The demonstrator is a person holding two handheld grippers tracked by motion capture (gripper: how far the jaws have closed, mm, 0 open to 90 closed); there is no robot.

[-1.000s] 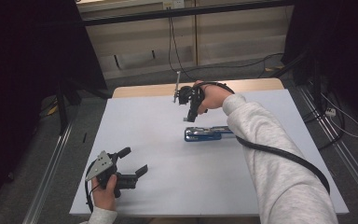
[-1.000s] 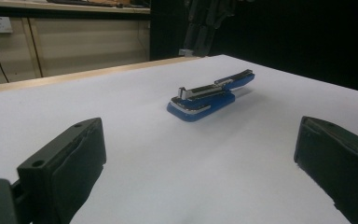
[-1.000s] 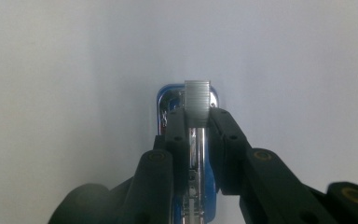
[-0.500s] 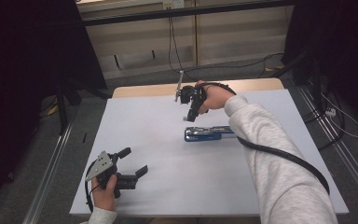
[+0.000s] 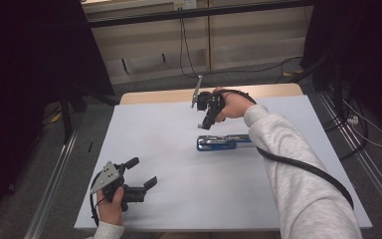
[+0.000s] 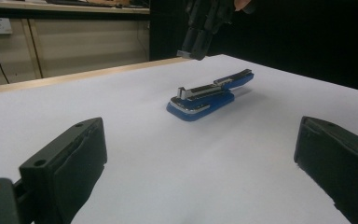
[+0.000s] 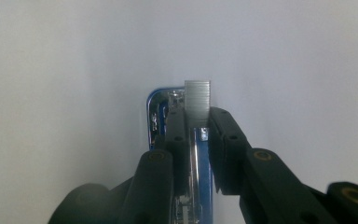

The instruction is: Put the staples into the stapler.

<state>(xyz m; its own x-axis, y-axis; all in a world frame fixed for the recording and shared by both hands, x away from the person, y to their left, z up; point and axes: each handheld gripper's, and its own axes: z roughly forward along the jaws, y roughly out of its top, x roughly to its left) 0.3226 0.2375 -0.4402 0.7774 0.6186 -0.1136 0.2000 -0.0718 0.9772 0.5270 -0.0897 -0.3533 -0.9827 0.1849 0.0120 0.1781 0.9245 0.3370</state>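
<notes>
White table point(image 5: 169, 149) bears blue, chrome-topped stapler point(image 5: 218, 143).

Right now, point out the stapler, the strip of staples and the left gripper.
stapler point(image 5: 219, 143), high view, blue body.
strip of staples point(image 7: 197, 102), right gripper view, its grey flat face.
left gripper point(image 5: 142, 174), high view, between its open jaws.
</notes>
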